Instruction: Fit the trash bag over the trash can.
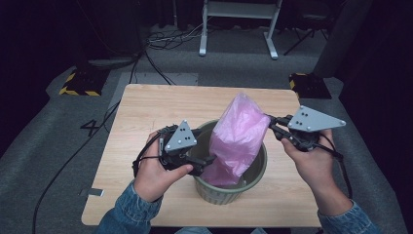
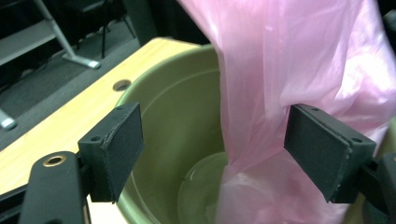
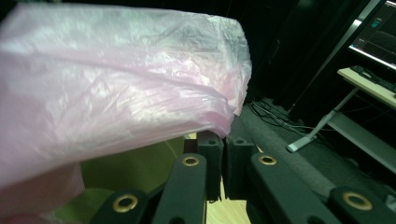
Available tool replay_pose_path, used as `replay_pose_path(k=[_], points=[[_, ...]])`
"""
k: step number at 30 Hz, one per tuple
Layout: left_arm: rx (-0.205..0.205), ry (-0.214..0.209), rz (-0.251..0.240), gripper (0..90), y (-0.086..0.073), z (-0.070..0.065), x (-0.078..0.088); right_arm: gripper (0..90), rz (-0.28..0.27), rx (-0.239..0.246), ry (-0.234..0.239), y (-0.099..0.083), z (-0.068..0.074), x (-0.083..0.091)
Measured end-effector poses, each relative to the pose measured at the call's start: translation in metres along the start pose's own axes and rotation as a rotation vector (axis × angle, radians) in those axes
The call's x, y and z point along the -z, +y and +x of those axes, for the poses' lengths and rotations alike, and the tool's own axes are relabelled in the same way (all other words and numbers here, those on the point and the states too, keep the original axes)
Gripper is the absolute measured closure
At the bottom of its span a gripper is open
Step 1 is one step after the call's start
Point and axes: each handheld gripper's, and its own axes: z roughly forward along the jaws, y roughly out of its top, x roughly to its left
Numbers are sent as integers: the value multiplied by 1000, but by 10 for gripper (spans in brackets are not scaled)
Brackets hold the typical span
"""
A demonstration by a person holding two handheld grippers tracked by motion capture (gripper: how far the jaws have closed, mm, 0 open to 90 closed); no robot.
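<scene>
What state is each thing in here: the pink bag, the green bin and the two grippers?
Pink bag: held up by one edge, lower part hanging inside the bin, not yet spread over the rim.
Green bin: upright on the table, unlined.
Left gripper: open, jaws wide on either side of the bag, pads not pressing it.
Right gripper: shut on the pink bag's edge.

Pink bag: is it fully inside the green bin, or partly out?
Partly out: pink bag rises above the green bin rim, its edge pinched by the right gripper.
</scene>
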Motion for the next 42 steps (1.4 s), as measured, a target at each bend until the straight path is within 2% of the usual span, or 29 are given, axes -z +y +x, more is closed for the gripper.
replay_pose_path(k=[3,6,10,14,18,23,25,27,30,32,35,36,39,42], points=[[15,-1,-22,202,2,3,6,880,13,29,-5,0,4,-3],[14,8,-21,201,2,6,12,880,34,70,-28,0,6,-5],[19,19,-23,203,1,8,18,879,31,73,-46,0,1,-1],[35,35,-60,214,8,10,23,875,32,84,-45,2,1,-1],[36,27,-73,224,19,7,19,873,39,119,-29,7,10,-7],[38,3,-58,236,26,6,6,873,22,103,-2,10,14,-10],[37,-12,-40,311,25,7,1,872,17,96,7,9,15,-11],[22,-11,-7,492,23,8,-3,869,10,88,15,9,16,-11],[12,-21,18,787,18,9,-6,852,-3,64,27,8,16,-9],[0,-23,27,894,16,8,-7,811,-6,36,37,6,13,-9],[-14,-9,32,900,13,8,-6,656,-7,-23,36,4,10,-8],[-16,-7,31,900,12,8,-6,597,-6,-58,31,3,8,-7],[-31,12,-3,900,10,8,-1,520,7,-100,20,0,4,-5],[-54,38,-37,900,9,7,3,476,1,-212,36,-3,-2,-1]])
